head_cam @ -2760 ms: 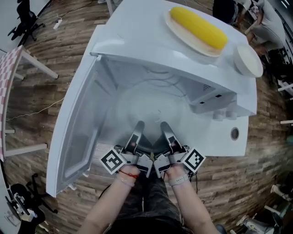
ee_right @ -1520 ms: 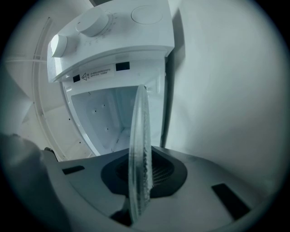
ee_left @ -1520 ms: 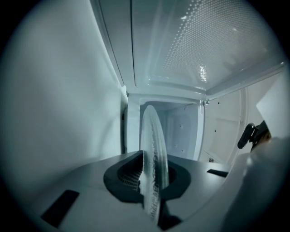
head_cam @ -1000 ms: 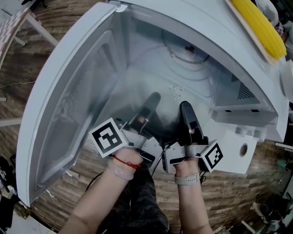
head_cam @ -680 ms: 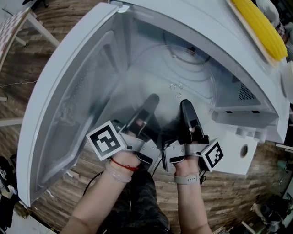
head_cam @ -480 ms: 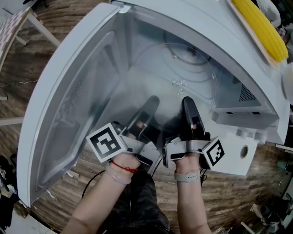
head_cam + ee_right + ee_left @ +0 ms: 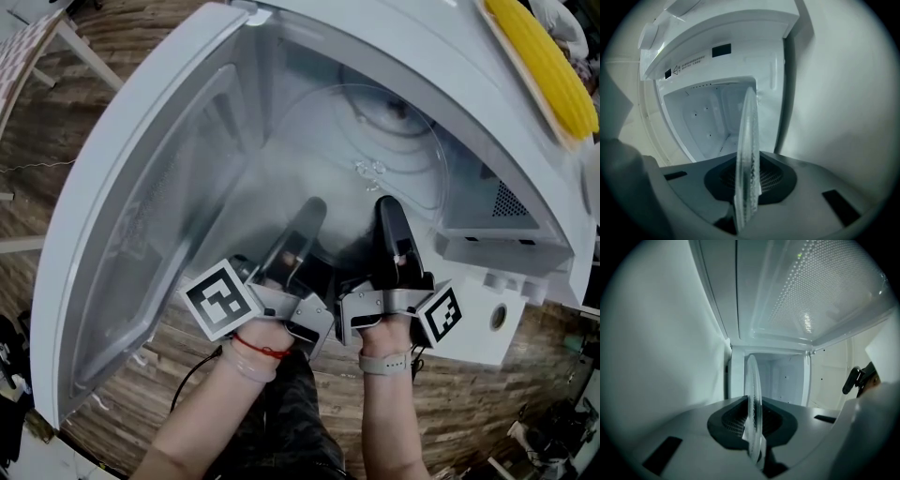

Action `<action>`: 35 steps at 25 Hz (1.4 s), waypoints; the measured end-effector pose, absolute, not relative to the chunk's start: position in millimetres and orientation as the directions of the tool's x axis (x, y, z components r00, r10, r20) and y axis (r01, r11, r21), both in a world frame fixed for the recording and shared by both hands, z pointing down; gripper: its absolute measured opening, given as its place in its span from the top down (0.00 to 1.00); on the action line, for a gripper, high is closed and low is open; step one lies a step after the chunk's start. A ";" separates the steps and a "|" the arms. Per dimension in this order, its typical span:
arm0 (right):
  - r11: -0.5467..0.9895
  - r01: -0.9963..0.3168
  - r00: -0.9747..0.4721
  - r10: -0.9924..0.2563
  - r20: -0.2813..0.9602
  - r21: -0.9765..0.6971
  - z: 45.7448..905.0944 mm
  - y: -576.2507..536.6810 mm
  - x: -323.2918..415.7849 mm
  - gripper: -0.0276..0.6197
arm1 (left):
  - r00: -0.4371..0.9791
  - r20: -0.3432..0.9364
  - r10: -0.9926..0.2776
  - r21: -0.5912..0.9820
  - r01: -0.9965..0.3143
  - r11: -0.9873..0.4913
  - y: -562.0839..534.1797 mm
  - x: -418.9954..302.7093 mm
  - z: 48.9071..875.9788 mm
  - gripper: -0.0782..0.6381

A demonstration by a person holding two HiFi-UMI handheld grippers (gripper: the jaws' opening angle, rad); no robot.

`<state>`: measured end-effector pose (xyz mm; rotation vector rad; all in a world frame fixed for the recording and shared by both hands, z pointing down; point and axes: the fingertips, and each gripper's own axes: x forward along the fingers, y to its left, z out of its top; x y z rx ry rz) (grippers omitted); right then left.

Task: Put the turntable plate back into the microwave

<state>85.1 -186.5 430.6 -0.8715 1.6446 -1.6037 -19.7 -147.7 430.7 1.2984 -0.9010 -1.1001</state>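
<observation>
Turntable plate (image 7: 330,141) held level inside the microwave (image 7: 375,37), left tongs (image 7: 309,214) and right tongs (image 7: 387,214) clamping its rim.

Grey left gripper (image 7: 309,214) and right gripper (image 7: 387,214) bear black-and-white marker cubes (image 7: 223,299); the person wears a red wrist cord (image 7: 258,348).

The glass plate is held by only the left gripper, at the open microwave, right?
No, both hold it: the left gripper and the right gripper each clamp the glass plate's edge, as both gripper views show. The microwave is open.
</observation>
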 end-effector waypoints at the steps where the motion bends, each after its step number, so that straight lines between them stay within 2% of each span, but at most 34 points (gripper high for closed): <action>1: 0.024 -0.011 -0.553 -0.833 -0.014 -1.000 429.6 -186.5 85.2 0.89 | 0.265 -0.081 -0.961 0.992 0.112 -0.052 -148.5 -19.6 430.6 0.85; 12: 0.070 -0.099 -0.631 -0.775 0.008 -0.993 422.8 -161.6 89.5 0.86 | 0.247 -0.068 -0.967 0.991 0.130 -0.037 -155.7 -19.6 427.6 0.85; 18: 0.050 -0.070 -0.665 -0.747 0.009 -0.996 425.7 -149.0 85.6 0.86 | 0.253 -0.060 -0.966 0.995 0.091 -0.038 -163.7 -19.1 426.5 0.85; 28: 0.014 -0.001 -0.621 -0.784 -0.011 -1.000 434.3 -156.7 93.5 0.89 | 0.292 -0.075 -0.953 0.995 0.079 -0.054 -170.0 -12.2 432.9 0.85; 35: 0.020 -0.010 -0.613 -0.790 -0.010 -1.000 435.3 -162.1 94.7 0.89 | 0.349 -0.010 -0.937 0.999 -0.033 -0.023 -166.8 -9.3 435.2 0.85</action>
